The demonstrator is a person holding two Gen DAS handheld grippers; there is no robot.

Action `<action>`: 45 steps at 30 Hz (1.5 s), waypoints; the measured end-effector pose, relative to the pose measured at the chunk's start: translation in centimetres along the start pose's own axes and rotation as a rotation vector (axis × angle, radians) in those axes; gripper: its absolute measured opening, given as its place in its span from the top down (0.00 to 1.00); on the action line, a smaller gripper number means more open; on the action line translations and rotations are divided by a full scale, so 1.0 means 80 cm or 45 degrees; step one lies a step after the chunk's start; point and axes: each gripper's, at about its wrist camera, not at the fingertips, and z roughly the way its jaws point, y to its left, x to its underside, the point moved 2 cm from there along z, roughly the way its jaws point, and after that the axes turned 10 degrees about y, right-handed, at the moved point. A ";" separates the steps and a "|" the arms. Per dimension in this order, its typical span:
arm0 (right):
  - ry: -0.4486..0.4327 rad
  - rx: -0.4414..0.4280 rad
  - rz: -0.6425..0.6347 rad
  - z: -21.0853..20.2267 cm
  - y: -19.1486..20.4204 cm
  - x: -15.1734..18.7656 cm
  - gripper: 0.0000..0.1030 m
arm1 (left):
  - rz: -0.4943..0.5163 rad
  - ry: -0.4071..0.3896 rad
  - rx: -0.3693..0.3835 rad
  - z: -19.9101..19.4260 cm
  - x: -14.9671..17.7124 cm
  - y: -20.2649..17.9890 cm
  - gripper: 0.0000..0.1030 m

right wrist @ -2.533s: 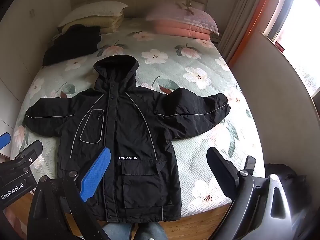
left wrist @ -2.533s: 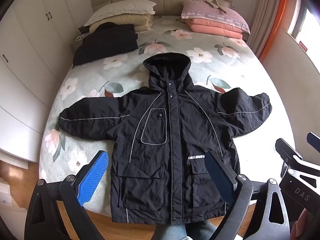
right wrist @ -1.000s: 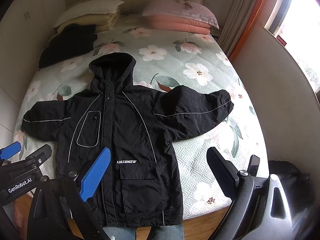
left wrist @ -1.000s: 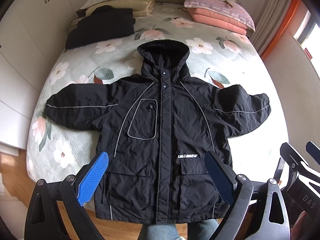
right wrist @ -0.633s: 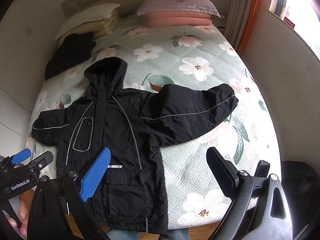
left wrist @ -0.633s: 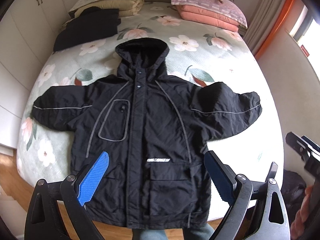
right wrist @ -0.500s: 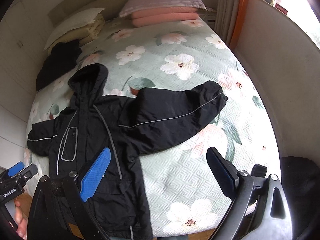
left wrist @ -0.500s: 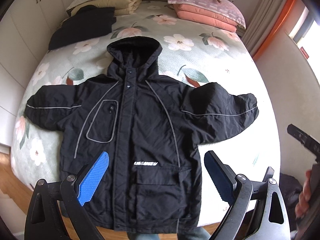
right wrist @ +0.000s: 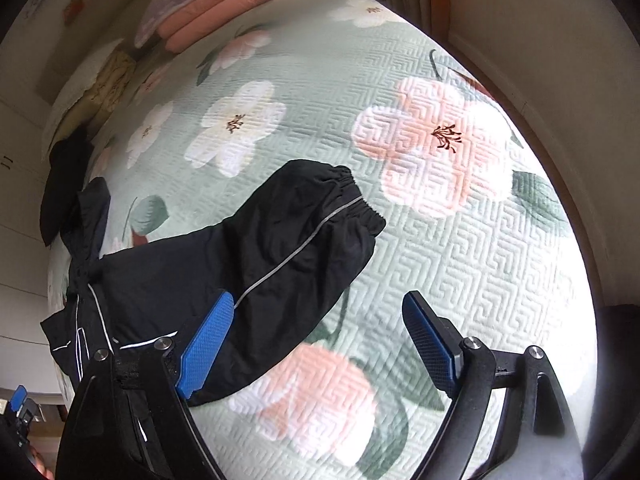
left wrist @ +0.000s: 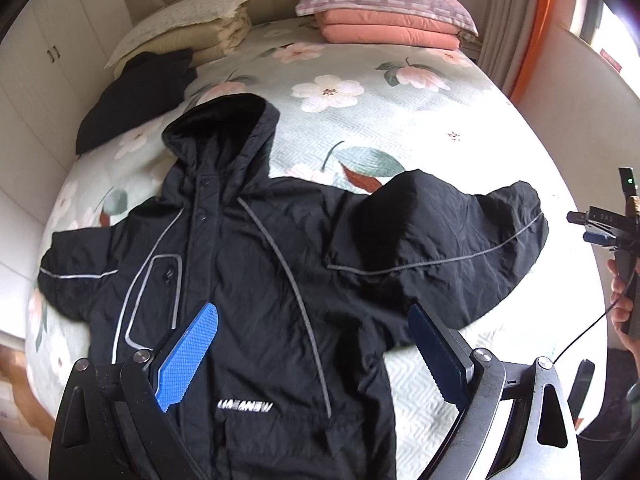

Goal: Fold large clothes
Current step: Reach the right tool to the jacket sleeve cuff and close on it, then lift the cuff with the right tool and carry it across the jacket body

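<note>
The black hooded jacket (left wrist: 248,264) lies face up and spread flat on the flowered bedspread (left wrist: 400,120), hood toward the pillows (left wrist: 384,20), both sleeves stretched out to the sides. Compared with a second ago, both tools have dropped closer to the bed and swung toward the window side: the right gripper (right wrist: 316,340) now hangs over the jacket's right-hand sleeve (right wrist: 280,256), near the elastic cuff (right wrist: 356,196), where before it looked down on the whole garment. Its jaws have just been closing a little, yet they stand wide with nothing between them but air above the sleeve and the quilt. The left gripper (left wrist: 316,352) hovers over the chest, just above the white logo (left wrist: 245,405), jaws also wide and empty. I'd judge folding has not started; the approach suggests the sleeve is to be taken first and laid across the body.
</note>
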 end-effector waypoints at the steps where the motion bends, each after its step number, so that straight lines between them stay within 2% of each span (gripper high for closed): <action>1: 0.002 -0.007 -0.003 0.013 -0.006 -0.008 0.14 | 0.002 -0.002 -0.011 0.013 -0.004 -0.006 0.06; 4: 0.014 -0.033 -0.006 0.049 -0.014 -0.028 0.19 | 0.010 0.025 -0.031 0.050 -0.009 -0.020 0.06; 6: 0.019 -0.049 0.001 0.066 -0.023 -0.041 0.32 | 0.010 0.060 -0.031 0.073 -0.010 -0.027 0.06; 7: 0.021 -0.068 0.008 0.073 -0.026 -0.046 0.35 | 0.010 0.067 -0.028 0.079 -0.009 -0.030 0.06; 11: 0.068 -0.188 0.075 0.100 -0.037 -0.056 0.35 | 0.026 0.088 -0.040 0.095 -0.005 -0.042 0.06; 16: 0.086 -0.224 0.117 0.114 -0.043 -0.058 0.35 | 0.039 0.100 -0.043 0.099 -0.003 -0.049 0.06; 19: 0.078 -0.239 0.111 0.109 -0.045 -0.056 0.41 | 0.048 0.097 -0.047 0.099 -0.002 -0.053 0.06; 20: 0.066 -0.253 0.111 0.107 -0.046 -0.054 0.46 | 0.051 0.099 -0.050 0.100 -0.002 -0.055 0.06; 22: 0.047 -0.268 0.116 0.102 -0.045 -0.048 0.66 | 0.058 0.098 -0.053 0.102 -0.002 -0.058 0.06; 25: -0.023 -0.182 0.083 0.075 -0.032 -0.032 0.79 | 0.070 0.080 -0.064 0.106 -0.004 -0.065 0.06; 27: -0.104 -0.108 0.061 0.039 -0.024 -0.010 0.81 | 0.080 0.067 -0.049 0.111 -0.009 -0.072 0.06; 29: -0.186 0.043 0.053 0.003 -0.022 0.018 0.81 | 0.101 0.054 0.007 0.118 -0.017 -0.081 0.06; 31: -0.229 0.073 0.088 -0.020 -0.028 0.050 0.81 | 0.131 0.058 0.090 0.131 -0.026 -0.095 0.06; 34: -0.183 0.074 0.176 -0.011 -0.047 0.080 0.81 | 0.187 0.098 0.173 0.163 -0.038 -0.119 0.06; 38: -0.095 0.163 0.205 0.046 -0.070 0.087 0.79 | 0.225 0.150 0.242 0.208 -0.050 -0.139 0.06; 39: -0.074 0.178 0.207 0.060 -0.075 0.085 0.76 | 0.232 0.161 0.251 0.218 -0.051 -0.142 0.06; 40: -0.056 0.198 0.216 0.071 -0.079 0.083 0.68 | 0.244 0.182 0.271 0.231 -0.051 -0.145 0.06; 41: -0.044 0.191 0.231 0.078 -0.083 0.082 0.67 | 0.260 0.222 0.294 0.244 -0.050 -0.149 0.06; 42: -0.038 0.184 0.229 0.078 -0.083 0.081 0.65 | 0.268 0.273 0.287 0.260 -0.049 -0.154 0.06; 43: -0.032 0.182 0.212 0.076 -0.082 0.081 0.62 | 0.263 0.315 0.236 0.279 -0.047 -0.156 0.06; 45: -0.023 0.160 0.207 0.066 -0.084 0.086 0.58 | 0.263 0.295 0.217 0.287 -0.046 -0.158 0.05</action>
